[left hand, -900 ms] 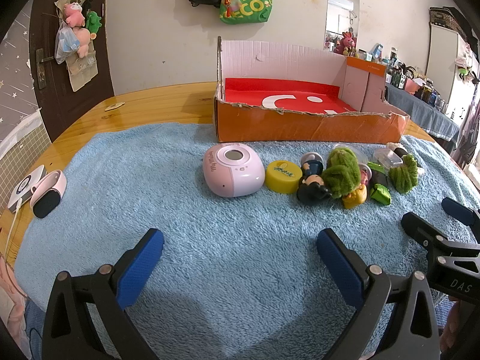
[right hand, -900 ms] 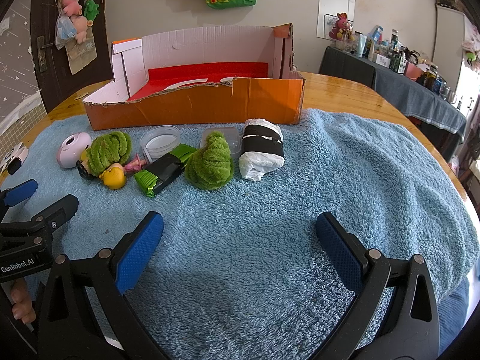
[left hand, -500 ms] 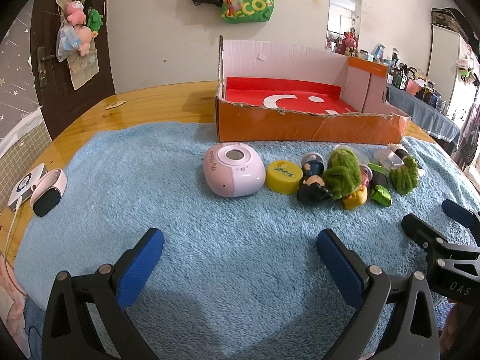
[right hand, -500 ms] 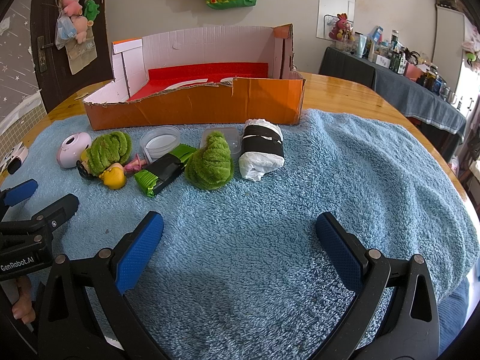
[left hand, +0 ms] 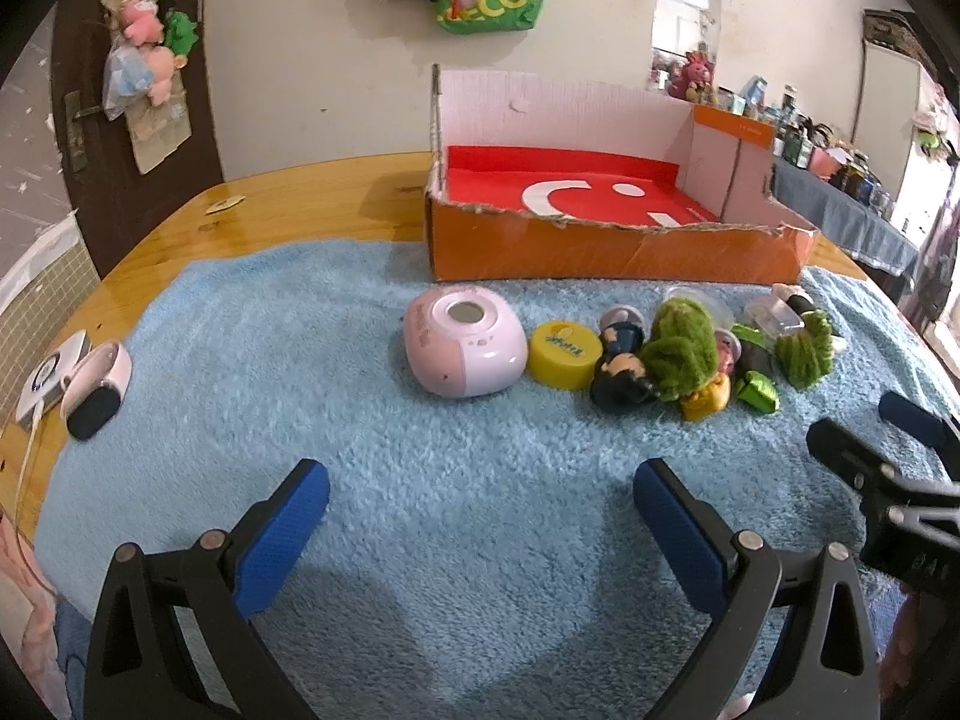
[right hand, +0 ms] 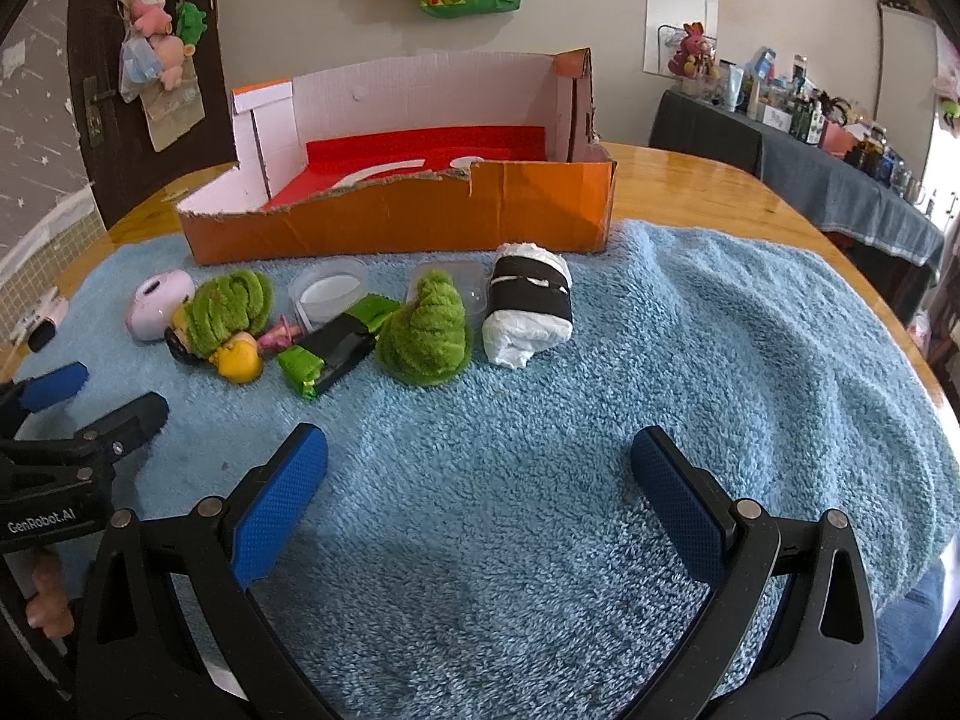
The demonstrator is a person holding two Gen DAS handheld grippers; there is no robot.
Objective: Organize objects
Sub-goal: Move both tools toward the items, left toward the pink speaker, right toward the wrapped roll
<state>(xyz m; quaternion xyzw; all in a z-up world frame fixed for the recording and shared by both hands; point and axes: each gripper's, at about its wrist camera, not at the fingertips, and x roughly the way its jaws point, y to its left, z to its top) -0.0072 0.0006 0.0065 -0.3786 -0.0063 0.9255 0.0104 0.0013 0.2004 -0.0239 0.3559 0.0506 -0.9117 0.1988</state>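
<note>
Claws, left claw (left hand: 480,504) and right claw (right hand: 479,468), gape wide and empty above the blue towel (right hand: 690,360)

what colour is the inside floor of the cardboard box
Red with white shapes, seen best in the left wrist view.

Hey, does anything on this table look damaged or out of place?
Yes: the orange cardboard box has a ragged, torn front rim, dipping lower toward one end. Nothing looks spilled. The toys and containers lie in a loose row on the blue towel before it, none inside yet.
</note>
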